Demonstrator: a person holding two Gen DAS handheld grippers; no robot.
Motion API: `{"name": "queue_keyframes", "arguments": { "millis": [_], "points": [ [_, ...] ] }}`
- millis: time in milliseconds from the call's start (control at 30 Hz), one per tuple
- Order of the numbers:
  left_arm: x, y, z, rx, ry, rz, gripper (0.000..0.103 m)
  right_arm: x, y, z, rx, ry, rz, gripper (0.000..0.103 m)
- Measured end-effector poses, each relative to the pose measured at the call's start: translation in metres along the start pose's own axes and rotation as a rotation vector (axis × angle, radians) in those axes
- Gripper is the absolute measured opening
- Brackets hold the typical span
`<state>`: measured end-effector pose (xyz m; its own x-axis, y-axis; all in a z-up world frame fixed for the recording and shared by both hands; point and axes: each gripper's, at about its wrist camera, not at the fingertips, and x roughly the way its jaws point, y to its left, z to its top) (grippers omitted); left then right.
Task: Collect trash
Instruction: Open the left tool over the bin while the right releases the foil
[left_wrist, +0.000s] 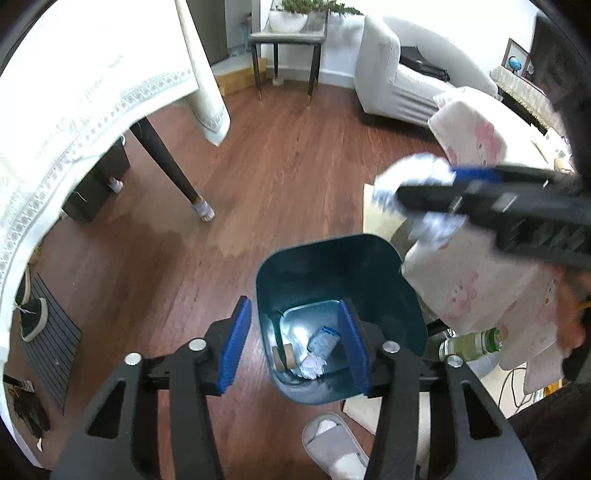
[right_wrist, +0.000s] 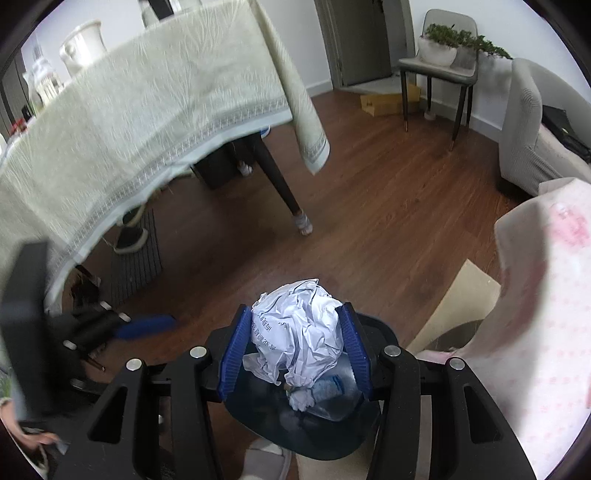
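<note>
Now crumpled white paper (right_wrist: 299, 332) between ribbed blue pads (right_wrist: 236, 354).

Both cameras sit close above the dark teal plastic bin (left_wrist: 332, 280) (right_wrist: 258, 417), looking steeply down. Each also sees the brown wooden floor (left_wrist: 280, 173) (right_wrist: 388, 206) and cloth-covered table (left_wrist: 74, 96) (right_wrist: 147, 110).

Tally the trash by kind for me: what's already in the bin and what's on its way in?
Crumpled white paper: 2, one small wad in the dark teal bin, one large ball held by the right gripper above it
Cardboard tube: 1
Crushed blue-and-white wrapper: 1
Total: 4
</note>
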<state>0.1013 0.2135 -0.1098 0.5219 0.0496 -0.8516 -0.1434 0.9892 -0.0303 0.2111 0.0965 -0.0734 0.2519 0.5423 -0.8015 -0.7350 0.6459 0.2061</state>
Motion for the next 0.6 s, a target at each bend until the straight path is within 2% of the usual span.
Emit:
{"name": "queue_keyframes", "arguments": {
  "millis": [267, 400, 600],
  "points": [
    [-0.026, -0.002, 0.008, -0.004, -0.085, 0.003, 0.036, 0.048, 0.001, -0.029, -0.022, 0.129, -0.006, 0.05],
    [-0.042, -0.006, 0.012, -0.002, -0.141, 0.005, 0.035, 0.07, 0.003, -0.048, -0.053, 0.202, -0.018, 0.051],
    [-0.061, -0.009, 0.018, -0.021, -0.21, 0.013, 0.035, 0.086, 0.0, -0.06, -0.061, 0.246, -0.012, 0.051]
  ]
}}
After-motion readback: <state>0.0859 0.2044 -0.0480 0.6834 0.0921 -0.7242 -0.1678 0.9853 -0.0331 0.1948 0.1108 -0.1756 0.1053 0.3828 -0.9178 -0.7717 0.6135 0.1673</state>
